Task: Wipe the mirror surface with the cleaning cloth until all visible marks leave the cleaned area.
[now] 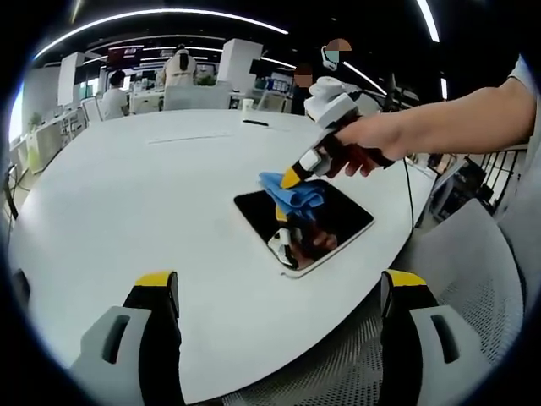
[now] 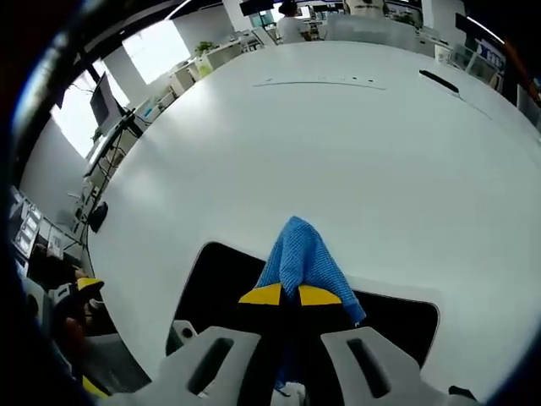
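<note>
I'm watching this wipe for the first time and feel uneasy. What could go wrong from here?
1. The mirror lies near the table's edge with nothing holding it; the left tool is open and away, so a sideways stroke might push it off.
2. The right tool pinches only a bunch of the cloth, so its hard tips may scrape the glass.

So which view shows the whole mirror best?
The left gripper view: the mirror lies fully visible on the table. In the right gripper view, the cloth and right gripper cover its middle.
</note>
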Demonstrator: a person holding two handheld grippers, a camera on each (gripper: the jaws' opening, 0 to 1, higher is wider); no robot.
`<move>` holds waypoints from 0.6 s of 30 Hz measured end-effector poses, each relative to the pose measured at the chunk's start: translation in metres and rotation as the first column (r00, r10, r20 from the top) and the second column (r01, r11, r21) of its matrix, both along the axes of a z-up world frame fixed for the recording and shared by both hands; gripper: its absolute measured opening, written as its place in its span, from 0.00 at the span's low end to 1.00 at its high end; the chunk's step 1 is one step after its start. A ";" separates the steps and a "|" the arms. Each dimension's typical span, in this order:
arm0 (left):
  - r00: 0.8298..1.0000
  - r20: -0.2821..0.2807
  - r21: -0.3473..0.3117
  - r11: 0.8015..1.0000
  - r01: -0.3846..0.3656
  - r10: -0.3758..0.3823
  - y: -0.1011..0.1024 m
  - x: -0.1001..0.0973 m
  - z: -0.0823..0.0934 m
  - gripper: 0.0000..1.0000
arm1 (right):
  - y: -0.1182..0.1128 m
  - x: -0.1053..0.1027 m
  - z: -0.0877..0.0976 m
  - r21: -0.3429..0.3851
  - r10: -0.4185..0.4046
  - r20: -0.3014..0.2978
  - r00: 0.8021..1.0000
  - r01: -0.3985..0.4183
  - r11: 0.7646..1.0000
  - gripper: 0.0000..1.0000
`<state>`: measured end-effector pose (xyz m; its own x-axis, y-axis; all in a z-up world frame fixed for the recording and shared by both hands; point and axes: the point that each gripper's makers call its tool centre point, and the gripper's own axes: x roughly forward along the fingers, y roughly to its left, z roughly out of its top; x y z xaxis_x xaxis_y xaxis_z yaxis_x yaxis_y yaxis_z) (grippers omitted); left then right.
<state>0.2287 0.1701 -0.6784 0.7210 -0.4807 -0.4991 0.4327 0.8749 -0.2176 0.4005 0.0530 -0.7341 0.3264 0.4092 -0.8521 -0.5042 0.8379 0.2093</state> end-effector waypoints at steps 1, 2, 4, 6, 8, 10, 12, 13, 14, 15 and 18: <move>1.000 -0.001 -0.001 1.000 -0.002 0.002 0.000 0.000 0.000 0.99 | -0.001 0.001 -0.001 -0.002 0.000 0.001 1.000 0.000 1.000 0.00; 1.000 -0.003 -0.001 1.000 -0.003 0.003 0.001 0.000 0.000 0.99 | -0.001 0.001 -0.001 -0.002 -0.001 0.001 1.000 0.001 1.000 0.00; 1.000 0.000 -0.001 1.000 -0.005 0.005 0.000 0.000 0.000 0.99 | -0.003 0.001 -0.001 -0.002 0.000 0.002 1.000 0.000 1.000 0.00; 1.000 -0.002 -0.002 1.000 -0.006 0.006 0.000 0.000 0.001 0.99 | -0.005 0.003 -0.001 -0.003 -0.002 0.000 1.000 0.002 1.000 0.00; 1.000 -0.002 -0.002 1.000 -0.004 0.004 0.001 0.000 0.000 0.99 | -0.007 0.003 -0.002 -0.001 -0.003 -0.002 1.000 0.003 1.000 0.00; 1.000 -0.004 0.006 1.000 0.005 -0.005 0.000 0.000 -0.001 0.99 | -0.007 0.004 -0.002 0.002 -0.006 -0.004 1.000 0.006 1.000 0.00; 1.000 -0.008 0.009 1.000 0.010 -0.010 -0.001 0.000 -0.003 0.99 | -0.007 0.005 -0.003 0.003 -0.004 -0.003 1.000 0.004 1.000 0.00; 1.000 -0.008 0.009 1.000 0.010 -0.010 -0.001 0.000 -0.003 0.99 | -0.007 0.005 -0.003 0.003 -0.003 -0.003 1.000 0.003 1.000 0.00; 1.000 -0.008 0.008 1.000 0.010 -0.010 0.000 0.000 -0.003 0.99 | -0.007 0.005 -0.003 0.003 -0.003 -0.002 1.000 0.003 1.000 0.00; 1.000 -0.010 0.009 1.000 0.009 -0.009 0.000 0.000 -0.003 0.99 | -0.007 0.005 -0.003 0.004 -0.002 -0.002 1.000 0.002 1.000 0.00; 1.000 -0.009 0.008 1.000 0.006 -0.006 0.001 0.001 -0.004 0.99 | -0.008 0.006 -0.004 0.005 -0.001 -0.003 1.000 0.001 1.000 0.00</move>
